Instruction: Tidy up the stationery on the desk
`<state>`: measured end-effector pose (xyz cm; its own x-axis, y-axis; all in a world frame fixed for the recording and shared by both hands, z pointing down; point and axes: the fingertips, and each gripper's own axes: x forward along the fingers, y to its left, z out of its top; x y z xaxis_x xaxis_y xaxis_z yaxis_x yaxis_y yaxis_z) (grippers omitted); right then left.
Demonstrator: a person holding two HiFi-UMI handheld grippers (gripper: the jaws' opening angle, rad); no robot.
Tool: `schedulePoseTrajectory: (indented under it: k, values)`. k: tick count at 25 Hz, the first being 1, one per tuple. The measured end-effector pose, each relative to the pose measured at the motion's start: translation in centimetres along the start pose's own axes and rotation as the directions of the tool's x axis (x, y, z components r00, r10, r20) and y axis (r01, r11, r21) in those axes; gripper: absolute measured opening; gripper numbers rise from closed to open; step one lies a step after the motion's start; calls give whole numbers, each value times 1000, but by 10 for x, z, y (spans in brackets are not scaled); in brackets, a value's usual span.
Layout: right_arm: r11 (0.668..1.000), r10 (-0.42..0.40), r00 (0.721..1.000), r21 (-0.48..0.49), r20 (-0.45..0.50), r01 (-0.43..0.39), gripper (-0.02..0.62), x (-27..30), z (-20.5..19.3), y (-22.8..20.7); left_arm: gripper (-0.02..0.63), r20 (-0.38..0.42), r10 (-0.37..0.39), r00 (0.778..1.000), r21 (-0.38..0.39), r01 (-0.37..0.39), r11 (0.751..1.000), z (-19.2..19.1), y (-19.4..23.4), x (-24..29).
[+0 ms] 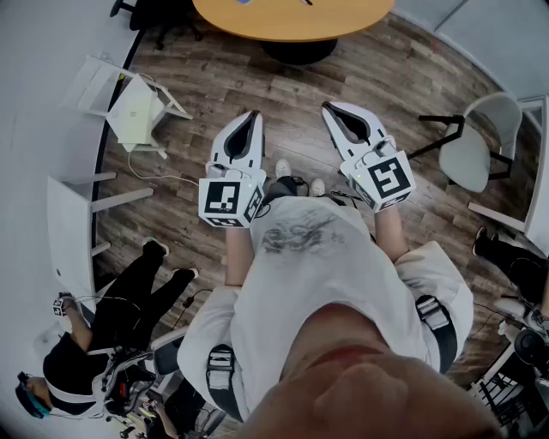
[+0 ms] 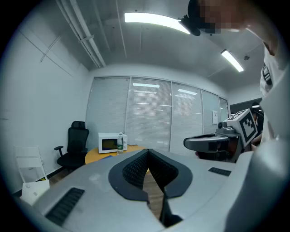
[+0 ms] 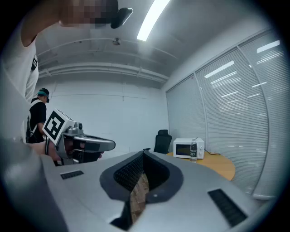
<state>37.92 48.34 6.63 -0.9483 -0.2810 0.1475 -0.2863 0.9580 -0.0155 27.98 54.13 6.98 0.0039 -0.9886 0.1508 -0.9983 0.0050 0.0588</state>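
Note:
I stand on a wood floor and hold both grippers out in front of my body, pointing toward a round orange table [image 1: 292, 21]. My left gripper [image 1: 252, 116] is shut, its tips touching with nothing between them; the left gripper view shows the same gripper [image 2: 147, 151]. My right gripper [image 1: 329, 107] is also shut and empty, as is the gripper [image 3: 143, 153] in its own view. Each gripper view shows the other gripper alongside. A white microwave [image 2: 108, 143] and a water bottle [image 2: 120, 141] stand on the table. No stationery can be made out.
White folded furniture [image 1: 137, 107] leans by the left wall. A white chair [image 1: 476, 150] stands at the right. A person in black [image 1: 111, 317] sits at the lower left. A black office chair [image 2: 74, 145] stands beside the table.

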Motion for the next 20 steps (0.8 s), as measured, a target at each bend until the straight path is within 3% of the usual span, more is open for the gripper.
schedulePoseTrajectory:
  k: [9,20]
  values:
    - [1000,30,1000,-6,10,-30,63,14,8,27,8,9,22,1000,-13,-22,1000,0,11,-24]
    - [999,-22,1000,-33,1,22,63,107,18,41,8,40,-36,999,-20,36,999,3,102,-1]
